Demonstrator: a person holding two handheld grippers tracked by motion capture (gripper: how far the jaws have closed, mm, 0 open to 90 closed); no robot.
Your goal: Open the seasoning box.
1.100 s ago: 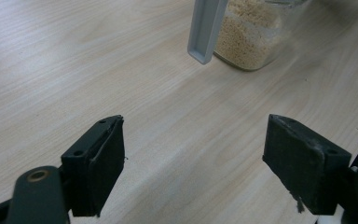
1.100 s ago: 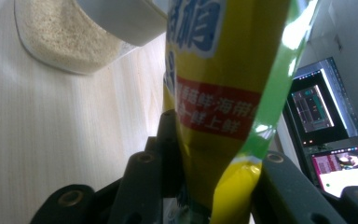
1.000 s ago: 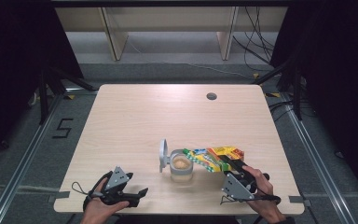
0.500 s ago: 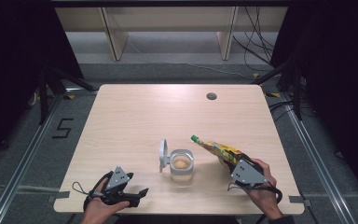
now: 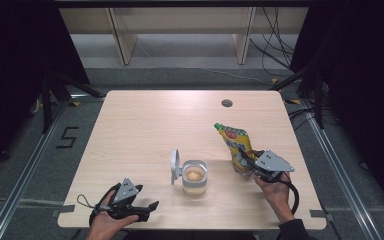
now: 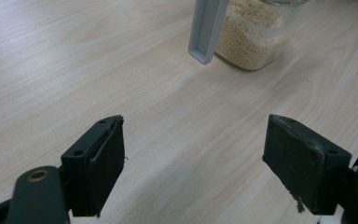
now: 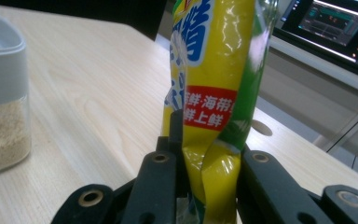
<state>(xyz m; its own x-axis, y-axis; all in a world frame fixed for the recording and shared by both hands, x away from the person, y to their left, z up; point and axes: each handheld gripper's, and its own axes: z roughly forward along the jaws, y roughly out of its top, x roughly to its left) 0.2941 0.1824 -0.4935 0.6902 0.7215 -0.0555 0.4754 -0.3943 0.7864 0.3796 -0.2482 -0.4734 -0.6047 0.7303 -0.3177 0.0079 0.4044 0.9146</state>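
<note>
A yellow pouch (image 5: 235, 142) with a green cap stands nearly upright at the table's right, cap toward the far side. My right gripper (image 5: 242, 165) is shut on its lower end; its jaws have just been closing, and they pinch the crumpled pouch (image 7: 214, 84) between them. In the right gripper view, the right gripper (image 7: 209, 154) squeezes the foil. A clear jar (image 5: 195, 176) of beige granules sits left of it with its grey flip lid (image 5: 174, 166) standing open. My left gripper (image 5: 147, 210) rests open near the front left, facing the jar (image 6: 251, 32) and lid (image 6: 207, 28); between the left gripper's (image 6: 191, 158) jaws is bare wood.
The light wooden table (image 5: 145, 125) has a round cable hole (image 5: 226, 103) at the far right. Shelf legs and cables lie on the floor beyond. A lit monitor (image 7: 340, 23) stands off the table's edge in the right gripper view.
The pouch, tilted toward the jar a second ago, has swung upright and moved right, away from the jar, with my right hand. The left gripper has stayed still.
</note>
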